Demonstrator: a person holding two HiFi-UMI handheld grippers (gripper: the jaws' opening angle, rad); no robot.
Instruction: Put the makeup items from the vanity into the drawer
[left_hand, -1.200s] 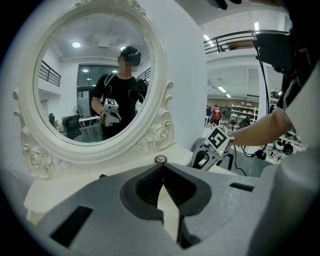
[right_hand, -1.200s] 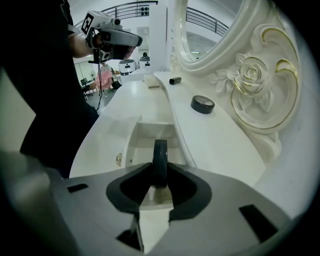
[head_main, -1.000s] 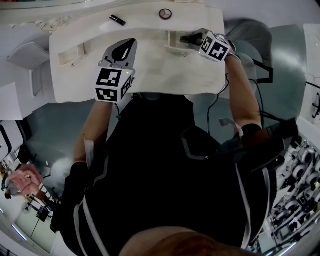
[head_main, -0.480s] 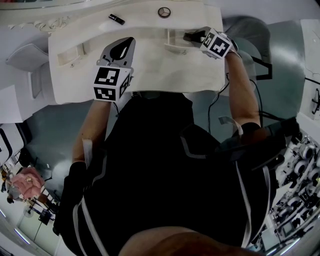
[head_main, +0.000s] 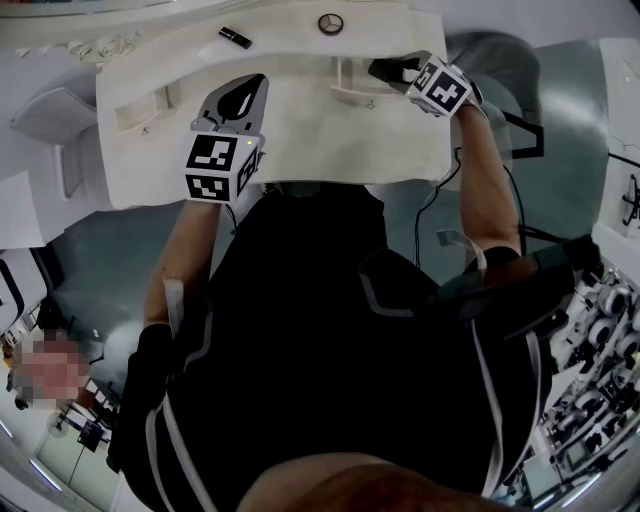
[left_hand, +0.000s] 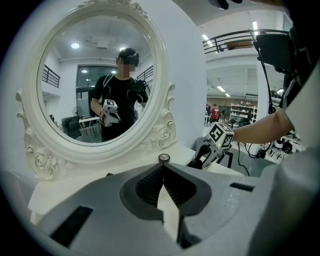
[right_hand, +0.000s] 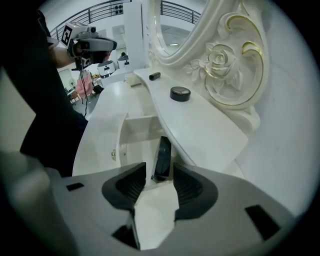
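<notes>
Surroundings: we saw a white vanity (head_main: 300, 130) with an oval mirror (left_hand: 95, 75) framed in carved roses. A round compact (right_hand: 180, 93) and a dark tube (right_hand: 154, 76) lay well apart on its raised back shelf.
In the way: the shelf's front edge ran just beside the open drawer (right_hand: 131, 137), close along the right jaw.
Right gripper (right_hand: 160, 172): its jaws had just been opening and stood wide. A dark flat case (right_hand: 161, 157) stood on edge between them, released, with a gap to each pad.
Task's thing: the case was down inside the drawer, at its shelf side.
Left gripper (left_hand: 162, 170): its fingers were clenched tip to tip on nothing, held over the vanity's front well away from the drawer.
Head view only: we saw both grippers at once, the right one (head_main: 395, 72) covering the drawer's inside, so the case did not show.
Right gripper view only: we saw the case.
Left gripper view only: we saw the mirror's face, with a person reflected in it.
</notes>
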